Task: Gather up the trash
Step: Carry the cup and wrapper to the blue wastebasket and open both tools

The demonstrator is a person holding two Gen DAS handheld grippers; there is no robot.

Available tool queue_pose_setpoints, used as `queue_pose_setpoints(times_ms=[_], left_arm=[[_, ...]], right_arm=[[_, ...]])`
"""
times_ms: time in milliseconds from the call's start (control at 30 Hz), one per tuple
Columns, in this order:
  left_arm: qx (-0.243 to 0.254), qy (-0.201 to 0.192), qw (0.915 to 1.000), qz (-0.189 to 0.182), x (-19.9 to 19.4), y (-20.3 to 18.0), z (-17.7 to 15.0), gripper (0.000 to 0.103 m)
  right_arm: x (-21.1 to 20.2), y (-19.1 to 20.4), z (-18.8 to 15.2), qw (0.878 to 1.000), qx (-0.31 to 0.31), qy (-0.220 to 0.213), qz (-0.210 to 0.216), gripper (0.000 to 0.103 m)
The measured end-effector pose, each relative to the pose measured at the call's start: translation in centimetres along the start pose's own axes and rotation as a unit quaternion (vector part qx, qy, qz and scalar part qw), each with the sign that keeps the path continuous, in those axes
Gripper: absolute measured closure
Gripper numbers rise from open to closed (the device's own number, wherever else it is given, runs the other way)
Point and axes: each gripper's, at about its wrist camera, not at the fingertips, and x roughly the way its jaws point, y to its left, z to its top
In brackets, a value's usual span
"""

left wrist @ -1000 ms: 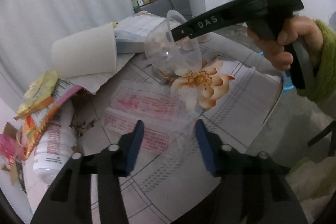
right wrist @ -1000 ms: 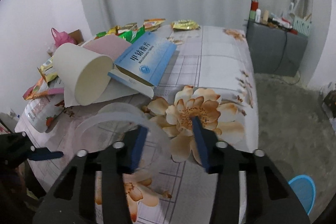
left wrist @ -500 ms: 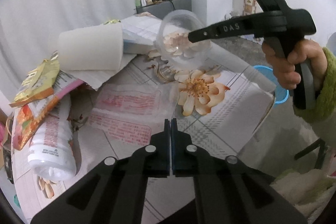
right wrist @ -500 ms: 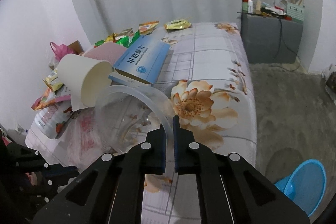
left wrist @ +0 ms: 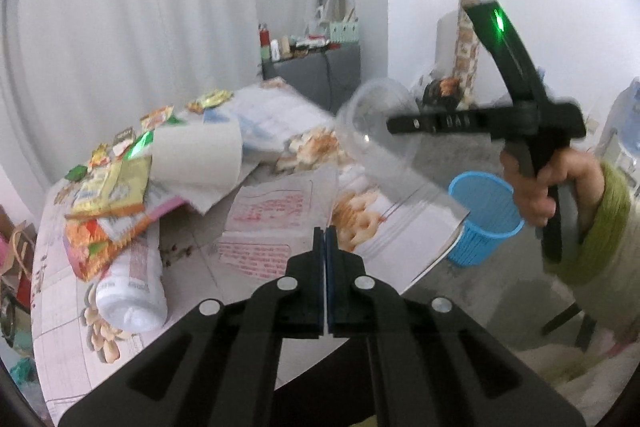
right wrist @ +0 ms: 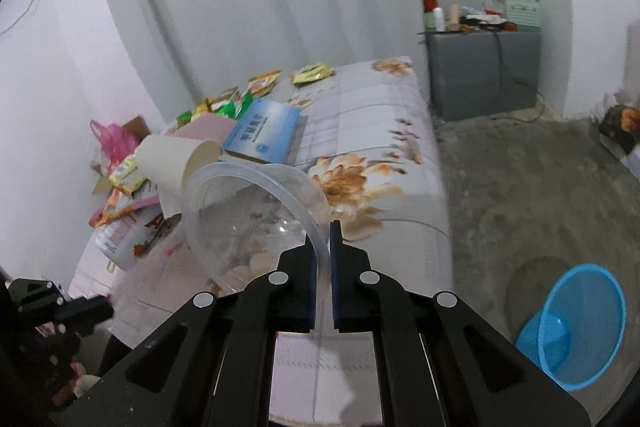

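Clear plastic cup (right wrist: pixel 248 215) hangs above the floral worktop (right wrist: pixel 380 131), its rim nipped between the closed fingers of the right gripper (right wrist: pixel 325 247), likely for carrying to the blue bin (right wrist: pixel 576 327) at four o'clock. Its long axis tilts, mouth toward the camera. Left gripper (left wrist: pixel 325 259) is closed, seemingly on a thin plastic bag (left wrist: pixel 280 211).

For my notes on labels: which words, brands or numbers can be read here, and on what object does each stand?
"DAS": on the right tongs, blurred but legible.
Blue box: white characters, too blurred to read.
Clear plastic bag: red print, unreadable.
White bottle: label unreadable.
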Motion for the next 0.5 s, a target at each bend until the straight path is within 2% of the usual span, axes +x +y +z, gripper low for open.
queue_pose_setpoints(times_ms=[133, 300, 433, 500], left_arm=[[0.004, -0.027, 0.9991, -0.032, -0.5, -1.0, 2.0, 0.103], [0.015, -0.044, 0.993, -0.109, 0.7, -3.7, 5.9, 0.103], [0.016, -0.024, 0.9804, -0.195, 4.4, -7.0, 10.0, 0.103], [0.001, 0.005, 0.9687, -0.248, 7.3, -8.9, 12.1, 0.103]], right_arm=[[-3.0, -3.0, -0.7, 0.998, 0.045, -0.023, -0.028, 0.099], [-7.2, -8.8, -1.6, 0.987, 0.118, -0.059, -0.09, 0.099], [-10.0, -14.5, -3.0, 0.965, 0.197, -0.076, -0.155, 0.099], [-10.8, -17.5, -3.9, 0.95, 0.24, -0.078, -0.184, 0.099]])
